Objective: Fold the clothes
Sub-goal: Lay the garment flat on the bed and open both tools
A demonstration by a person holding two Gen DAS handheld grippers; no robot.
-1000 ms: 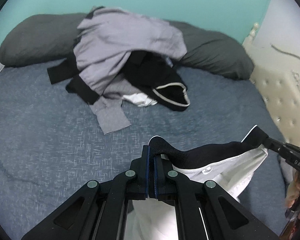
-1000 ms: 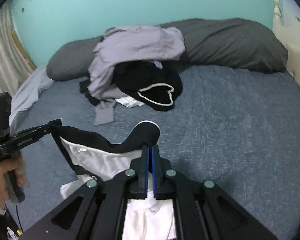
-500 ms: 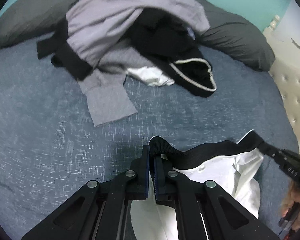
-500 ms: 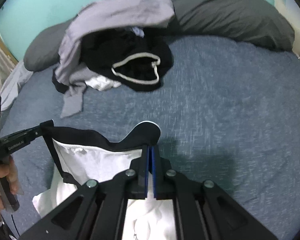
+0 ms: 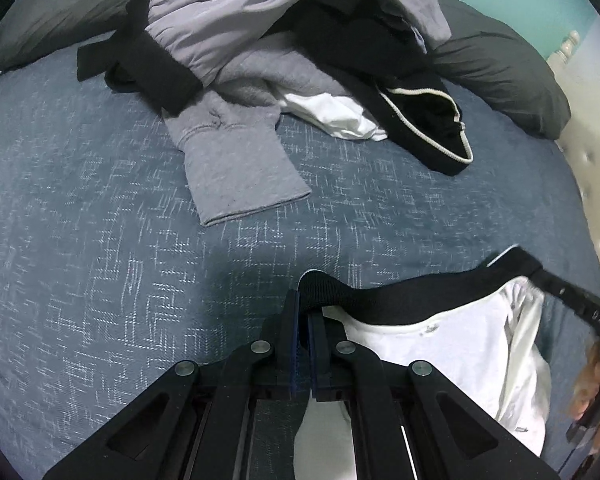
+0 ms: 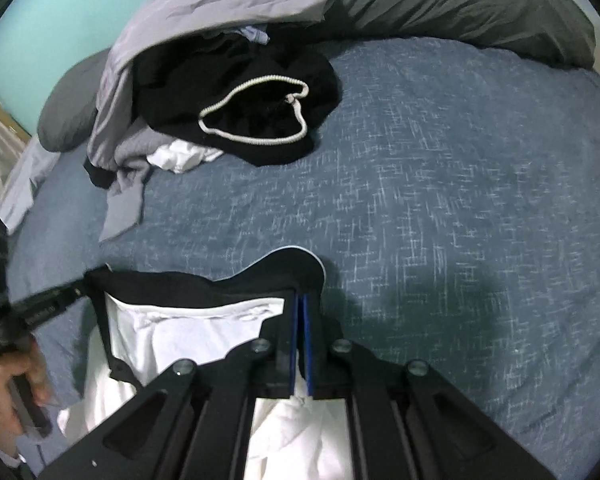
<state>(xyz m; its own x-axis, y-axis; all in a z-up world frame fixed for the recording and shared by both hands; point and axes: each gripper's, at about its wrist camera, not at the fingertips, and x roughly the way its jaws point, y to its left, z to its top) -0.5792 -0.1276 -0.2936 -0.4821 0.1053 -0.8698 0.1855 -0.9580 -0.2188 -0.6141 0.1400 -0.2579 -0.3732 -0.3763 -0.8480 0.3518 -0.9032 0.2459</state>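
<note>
the biggest risk is the black waistband (image 5: 400,298) slipping out of one claw: it is stretched taut between the two, and only a narrow edge of fabric sits in each pinch, so more spreading could pull it free and drop that side. a second risk, as i judge it, is the loose white fabric bunching or folding crookedly if it meets the bed (image 5: 100,240) unevenly, since it hangs slack and crumpled below the band. the pictures are also blurred at the edges, so the grip at the far ends is hard to check.

the white garment (image 5: 460,360) hangs between the claws, above the blue bed. the left claw (image 5: 303,312) is closed on the band's end, which curls out at its 12 o'clock, the cloth trailing off toward 3 o'clock. the right claw (image 6: 300,312) is likewise clamped on the other end, with the garment stretching toward 9 o'clock.

the heap of unfolded clothes (image 6: 220,92) lies well apart at 11 to 12 o'clock, against the dark pillows (image 6: 460,4).
</note>
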